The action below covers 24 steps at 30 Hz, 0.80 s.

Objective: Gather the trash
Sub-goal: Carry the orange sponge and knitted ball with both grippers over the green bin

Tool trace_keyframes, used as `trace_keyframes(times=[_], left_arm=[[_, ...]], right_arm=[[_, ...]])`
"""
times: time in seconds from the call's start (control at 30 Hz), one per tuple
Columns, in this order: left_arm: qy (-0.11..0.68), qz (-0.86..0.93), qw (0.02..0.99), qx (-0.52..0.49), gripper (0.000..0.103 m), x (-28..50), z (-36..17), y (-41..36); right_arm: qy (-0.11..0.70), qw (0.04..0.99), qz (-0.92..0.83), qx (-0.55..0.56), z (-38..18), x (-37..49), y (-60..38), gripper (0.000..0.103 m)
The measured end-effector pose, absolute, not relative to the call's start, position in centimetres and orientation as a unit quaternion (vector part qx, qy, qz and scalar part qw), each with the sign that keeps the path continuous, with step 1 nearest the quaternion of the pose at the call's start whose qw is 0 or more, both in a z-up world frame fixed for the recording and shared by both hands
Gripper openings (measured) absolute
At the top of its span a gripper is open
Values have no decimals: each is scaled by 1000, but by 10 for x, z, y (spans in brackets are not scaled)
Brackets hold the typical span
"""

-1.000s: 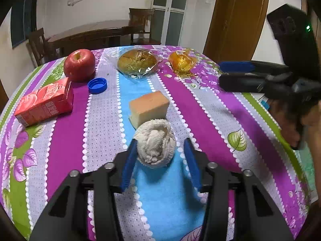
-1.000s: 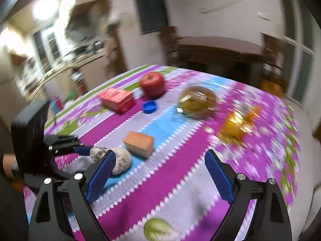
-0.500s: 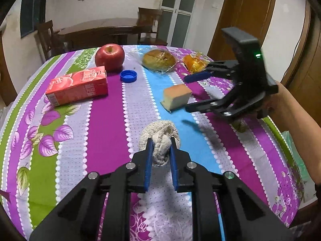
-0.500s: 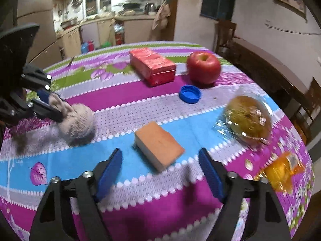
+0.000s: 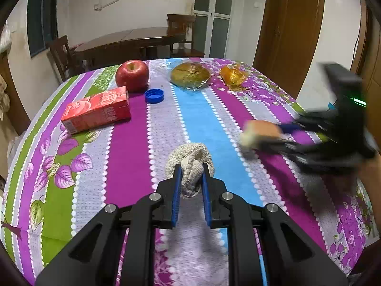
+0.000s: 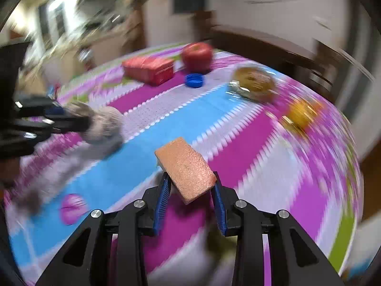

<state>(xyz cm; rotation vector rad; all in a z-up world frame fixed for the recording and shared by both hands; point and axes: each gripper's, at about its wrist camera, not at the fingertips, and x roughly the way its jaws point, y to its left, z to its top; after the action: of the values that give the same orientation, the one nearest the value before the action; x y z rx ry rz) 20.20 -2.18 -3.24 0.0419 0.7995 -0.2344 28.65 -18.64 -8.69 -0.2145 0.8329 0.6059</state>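
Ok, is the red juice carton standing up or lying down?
Lying down. The red juice carton rests on a long side on the striped tablecloth, printed face up, beside the red apple.

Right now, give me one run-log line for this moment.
left gripper: shut on crumpled cloth ball | right gripper: shut on sponge block | table: apple, juice carton, cap remain

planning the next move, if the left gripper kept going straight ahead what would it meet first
The left gripper, shut on the beige rag, points up the blue stripe; probably the wrapped bun first, though depth is unclear.
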Motion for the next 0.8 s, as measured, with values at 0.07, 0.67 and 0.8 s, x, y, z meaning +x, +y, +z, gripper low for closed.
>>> trace_keyframes(times=[0.07,0.67,0.8], left_arm=[[386,-113,915,34,15,201,-31,-35],[297,-232,913,154,15,161,11,-238],[285,-264,905,172,15,150,18,-280]], right_arm=[[387,886,248,-66,-76,253,-205,36],[308,949,-56,25,-5,59,-367,36],[305,945,-115,29,3,31,-407,36]])
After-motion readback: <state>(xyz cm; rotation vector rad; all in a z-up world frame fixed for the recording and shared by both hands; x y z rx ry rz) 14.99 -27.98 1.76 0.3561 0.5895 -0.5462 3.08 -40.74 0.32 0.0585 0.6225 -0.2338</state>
